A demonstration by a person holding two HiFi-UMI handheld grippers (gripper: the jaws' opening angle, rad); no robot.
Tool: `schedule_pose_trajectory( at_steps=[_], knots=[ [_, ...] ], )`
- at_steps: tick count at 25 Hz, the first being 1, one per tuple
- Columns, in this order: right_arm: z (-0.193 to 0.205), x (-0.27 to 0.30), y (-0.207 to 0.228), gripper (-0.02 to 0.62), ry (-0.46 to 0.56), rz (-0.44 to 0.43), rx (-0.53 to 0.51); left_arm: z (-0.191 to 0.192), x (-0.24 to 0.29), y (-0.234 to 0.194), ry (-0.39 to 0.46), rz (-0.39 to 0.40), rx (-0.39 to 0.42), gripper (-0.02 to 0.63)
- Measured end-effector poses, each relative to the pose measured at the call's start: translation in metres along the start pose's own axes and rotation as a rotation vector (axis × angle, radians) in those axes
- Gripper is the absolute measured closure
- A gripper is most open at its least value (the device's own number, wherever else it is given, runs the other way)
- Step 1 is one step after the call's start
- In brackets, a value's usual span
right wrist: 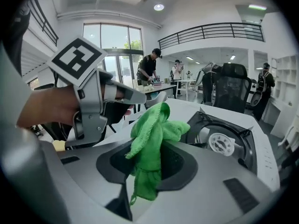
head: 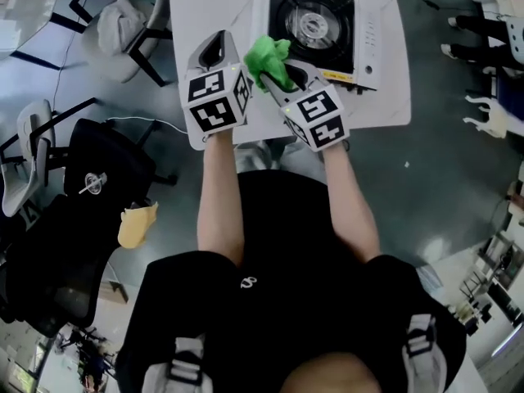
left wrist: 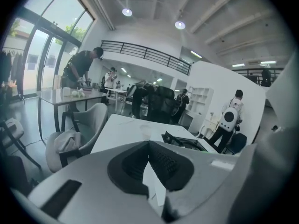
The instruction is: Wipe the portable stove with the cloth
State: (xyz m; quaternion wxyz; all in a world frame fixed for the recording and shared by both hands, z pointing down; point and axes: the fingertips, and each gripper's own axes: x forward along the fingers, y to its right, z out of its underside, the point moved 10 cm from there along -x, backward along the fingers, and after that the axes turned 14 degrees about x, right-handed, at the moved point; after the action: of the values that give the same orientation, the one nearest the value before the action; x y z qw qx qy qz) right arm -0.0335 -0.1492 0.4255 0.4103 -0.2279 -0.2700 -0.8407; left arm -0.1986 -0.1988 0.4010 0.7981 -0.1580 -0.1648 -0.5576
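**A:** What are the tongs doing?

**B:** The right gripper [right wrist: 148,161] is clamped on the green cloth [right wrist: 152,125]. The cloth is bunched, with a wad above the jaws and a tail hanging below. The left gripper [left wrist: 148,147] has its jaws together with nothing between them, and it hangs over bare table [head: 214,2] to the stove's left.

**A:** And the cloth against the stove?

**B:** It's at the near left corner of the portable stove [head: 368,43], and I'd judge it isn't pressing on it yet. The stove sits towards the table's right edge.

**A:** What might go wrong?

**B:** The loose tail could catch on the raised supports around the burner [head: 311,24]. If it snags there, the wad could be dragged out of the jaws. Nothing steadies the stove either, so a hard rightward stroke could slide it towards that edge.
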Motion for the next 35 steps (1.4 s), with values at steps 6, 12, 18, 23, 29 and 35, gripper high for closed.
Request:
schedule_pose_trajectory(
  at_steps=[6, 12, 18, 23, 29, 35],
  knots=[
    [-0.015, 0.027, -0.009, 0.488, -0.093, 0.037, -0.053, -0.01, -0.002, -0.031, 0.027, -0.017, -0.036, 0.612],
    [-0.031, 0.036, -0.006, 0.488, -0.16, 0.107, -0.038, -0.003, 0.009, -0.043, -0.002, 0.052, -0.078, 0.612],
    [-0.047, 0.036, 0.006, 0.488, -0.196, 0.136, -0.04, -0.015, 0.028, -0.036, 0.01, 0.118, -0.074, 0.612],
    [-0.059, 0.039, 0.017, 0.488, -0.158, 0.181, -0.047, -0.025, 0.039, -0.039, 0.025, 0.144, -0.079, 0.612],
    [-0.066, 0.042, 0.033, 0.488, -0.198, 0.216, -0.05, -0.031, 0.049, -0.037, 0.015, 0.163, -0.063, 0.612],
    [-0.081, 0.061, 0.05, 0.486, -0.256, 0.194, -0.022, -0.04, 0.056, -0.043, 0.011, 0.132, -0.044, 0.612]
  ],
)
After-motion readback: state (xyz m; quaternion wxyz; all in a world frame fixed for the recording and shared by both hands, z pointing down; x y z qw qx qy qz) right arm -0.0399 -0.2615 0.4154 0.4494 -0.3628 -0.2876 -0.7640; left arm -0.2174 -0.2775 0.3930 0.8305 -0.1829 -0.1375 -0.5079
